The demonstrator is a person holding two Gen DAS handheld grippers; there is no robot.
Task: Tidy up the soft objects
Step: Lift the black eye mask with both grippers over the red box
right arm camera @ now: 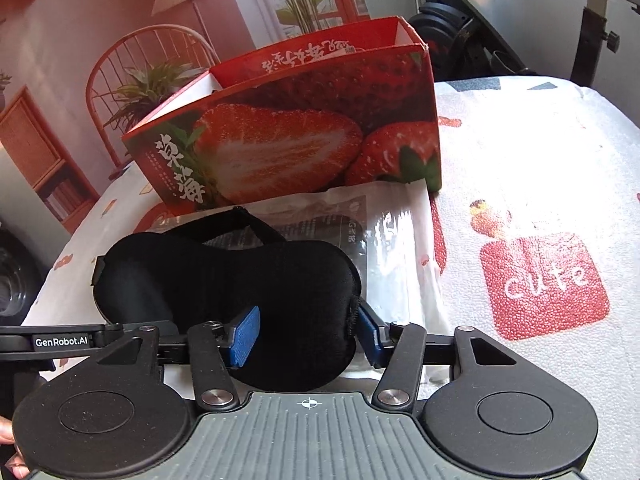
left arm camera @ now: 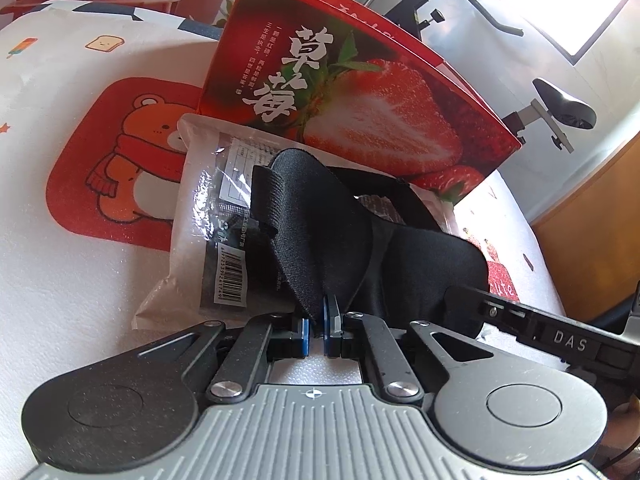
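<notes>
The black sleep mask (right arm camera: 224,280) is lying near the front edge of the white bed cover (right arm camera: 540,168) with cartoon pictures on it; part of the mask is resting on a clear plastic bag (right arm camera: 396,248), and the bag is lying flat on the cover just in front of the red strawberry box (right arm camera: 304,136); the box is standing open at the top, a little back from the front edge, and the bag's far edge is touching its bottom.

The left gripper (left arm camera: 318,330) is squeezing shut on one end of the mask; its blue pads (left arm camera: 305,330) are sitting almost together with only the thin black cloth pinched between them; that end of the mask is standing up in a fold above the pads; the strap (left arm camera: 264,196) is bending over the bag.

The right gripper (right arm camera: 308,338) is sitting around the other end of the mask; its two blue pads (right arm camera: 245,336) are apart with the puffy round part between them; the right pad is touching the stitched edge, and the left pad is lying against the mask's black cloth; I cannot tell if they are pressing hard.

A red patch with a bear (left arm camera: 132,152) is showing on the cover to the left of the bag; a red patch saying "cute" (right arm camera: 548,280) is showing on the right side; a fingertip (right arm camera: 12,468) is peeking in at the bottom left corner of the right view.
</notes>
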